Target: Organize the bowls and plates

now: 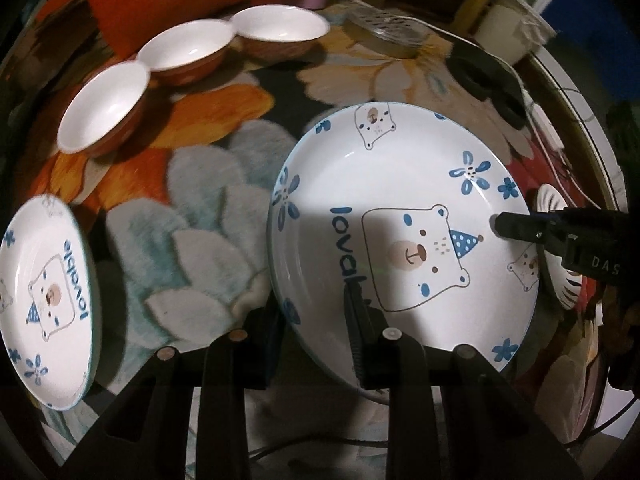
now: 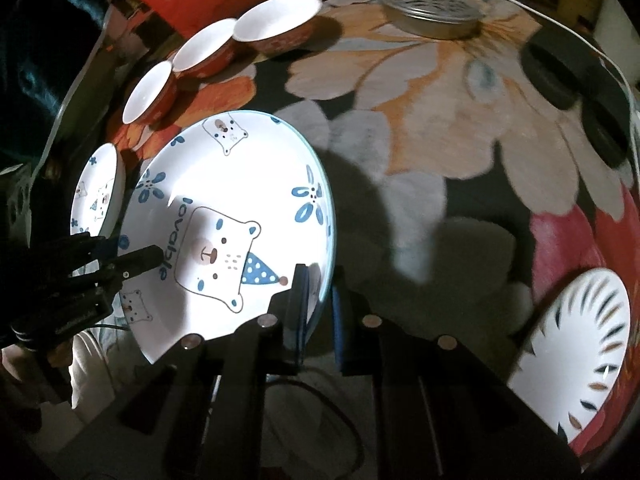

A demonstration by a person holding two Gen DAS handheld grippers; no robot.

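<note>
A large white bear plate point(image 1: 404, 216) point(image 2: 224, 216) is held tilted above the table by both grippers. My left gripper point(image 1: 316, 320) is shut on its near rim, one finger over the plate and one under. My right gripper point(image 2: 320, 304) is shut on the opposite rim; it shows in the left wrist view point(image 1: 520, 228). The left gripper shows in the right wrist view point(image 2: 136, 260). A second bear plate point(image 1: 44, 300) point(image 2: 96, 192) lies at the left. Three brown bowls with white insides point(image 1: 104, 108) point(image 1: 188, 46) point(image 1: 280, 24) stand in a row at the back.
A white plate with dash marks point(image 2: 576, 352) point(image 1: 560, 248) lies at the right. A round metal lid point(image 2: 432, 4), two black discs point(image 2: 556, 76) and a white cable point(image 2: 616, 64) are at the back right. A flowered cloth point(image 2: 420, 120) covers the table.
</note>
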